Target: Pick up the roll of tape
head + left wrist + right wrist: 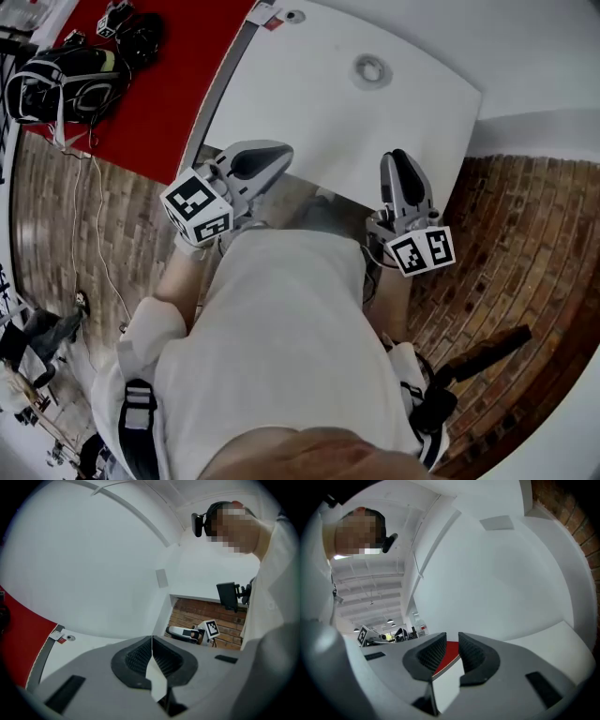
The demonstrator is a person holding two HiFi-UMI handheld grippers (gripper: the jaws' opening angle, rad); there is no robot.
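The roll of tape (371,70), a small grey ring, lies flat on the white table (309,112) toward its far side. My left gripper (272,155) hovers over the table's near edge, left of the roll and well short of it. Its jaws are shut with nothing in them, and the pads meet in the left gripper view (152,651). My right gripper (397,159) is at the near edge, below the roll, also shut and empty (452,651), with only a narrow slit between the pads. The tape shows in neither gripper view.
A red mat (150,84) lies left of the table with black bags (66,80) on it. A small tag and round piece (281,17) sit at the table's far-left corner. The floor is brick (525,234). A black bar (473,358) juts out by my right side.
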